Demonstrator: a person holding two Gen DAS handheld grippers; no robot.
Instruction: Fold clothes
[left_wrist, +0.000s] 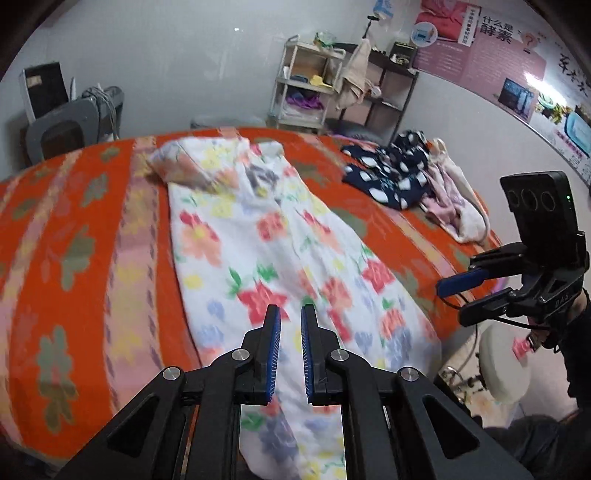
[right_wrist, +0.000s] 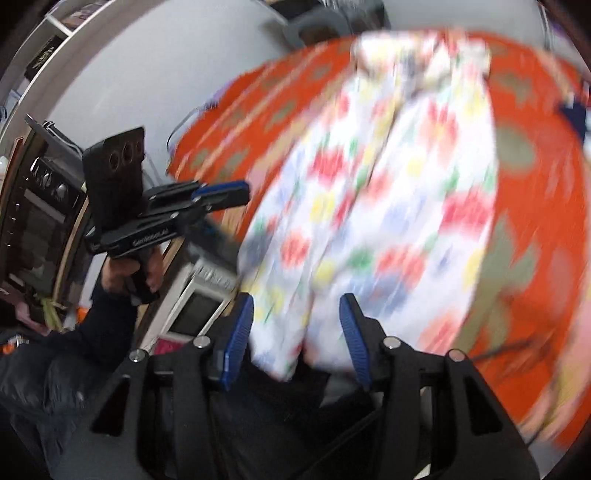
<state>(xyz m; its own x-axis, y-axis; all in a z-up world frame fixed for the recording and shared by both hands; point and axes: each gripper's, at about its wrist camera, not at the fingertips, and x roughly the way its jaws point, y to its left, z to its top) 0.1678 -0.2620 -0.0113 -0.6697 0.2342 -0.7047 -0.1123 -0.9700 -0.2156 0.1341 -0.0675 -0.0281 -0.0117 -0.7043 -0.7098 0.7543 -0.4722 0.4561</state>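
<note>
Along the middle of the orange bedspread (left_wrist: 85, 229) a white floral garment (left_wrist: 266, 236) was laid lengthwise, its lower end hanging over the near edge. Both the left gripper (left_wrist: 290, 314) and the right gripper (right_wrist: 297, 306) were held spread, nothing pinched. Whether a fold was due or just finished could not be judged. A navy dotted garment (left_wrist: 384, 173) was heaped by the far right edge.

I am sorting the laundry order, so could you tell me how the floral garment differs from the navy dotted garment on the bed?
The floral garment is white with coloured flowers; the navy dotted garment is dark with white spots. The floral one lies stretched out lengthwise, its near end hanging over the bed edge; the navy one sits crumpled beside pink clothing. Both lie unfolded on the orange bedspread.
</note>
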